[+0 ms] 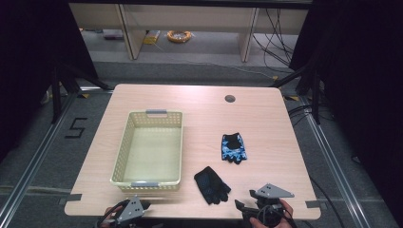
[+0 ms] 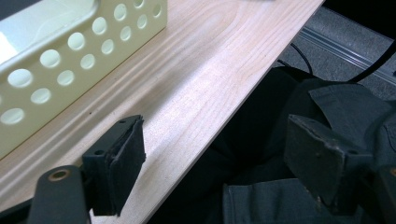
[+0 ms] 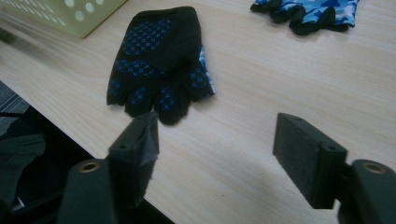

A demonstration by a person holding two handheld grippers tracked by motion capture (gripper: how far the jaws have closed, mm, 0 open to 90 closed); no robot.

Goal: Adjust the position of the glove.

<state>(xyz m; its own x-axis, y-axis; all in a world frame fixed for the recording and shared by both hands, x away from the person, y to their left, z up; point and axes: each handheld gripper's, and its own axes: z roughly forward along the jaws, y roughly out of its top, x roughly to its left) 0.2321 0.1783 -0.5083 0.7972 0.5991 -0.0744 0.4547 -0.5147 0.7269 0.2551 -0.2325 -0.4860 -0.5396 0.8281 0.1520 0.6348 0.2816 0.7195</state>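
Note:
A black fingerless glove with blue palm dots lies palm up near the table's front edge; the right gripper view shows the same glove just beyond the jaws. A blue camouflage glove lies farther back, also the camouflage glove at the top of the right gripper view. My right gripper is open at the front edge, just right of the black glove; my right gripper holds nothing. My left gripper is open at the front edge below the basket, empty; my left gripper straddles the table edge.
A cream perforated basket with grey handles stands empty on the left half of the table; its wall is close to my left jaws. A round cable hole sits at the back. Dark clothing lies under the table edge.

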